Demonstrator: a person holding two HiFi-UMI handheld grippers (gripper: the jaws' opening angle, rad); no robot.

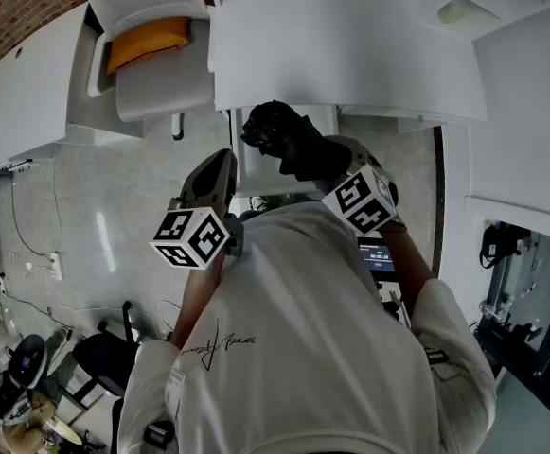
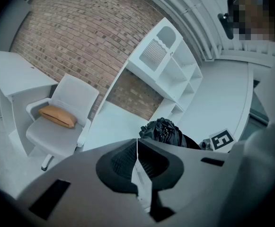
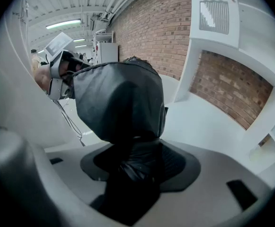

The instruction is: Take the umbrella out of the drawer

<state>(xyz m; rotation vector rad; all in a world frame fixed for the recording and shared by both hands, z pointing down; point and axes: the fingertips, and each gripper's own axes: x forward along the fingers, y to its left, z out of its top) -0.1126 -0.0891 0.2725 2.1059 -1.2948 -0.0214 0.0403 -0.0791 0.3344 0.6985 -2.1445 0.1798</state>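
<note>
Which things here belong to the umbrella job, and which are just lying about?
Job in hand:
- folded black umbrella, clamped in the right gripper
- left gripper, shut and empty

Lying about:
- white office chair
- orange cushion on its seat
- white shelf unit
- white desk

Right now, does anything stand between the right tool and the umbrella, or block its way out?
Nothing visible does. The right tool is already shut on the umbrella, held up at the edge of the white desk. The left tool, shut and empty, is beside it.
</note>
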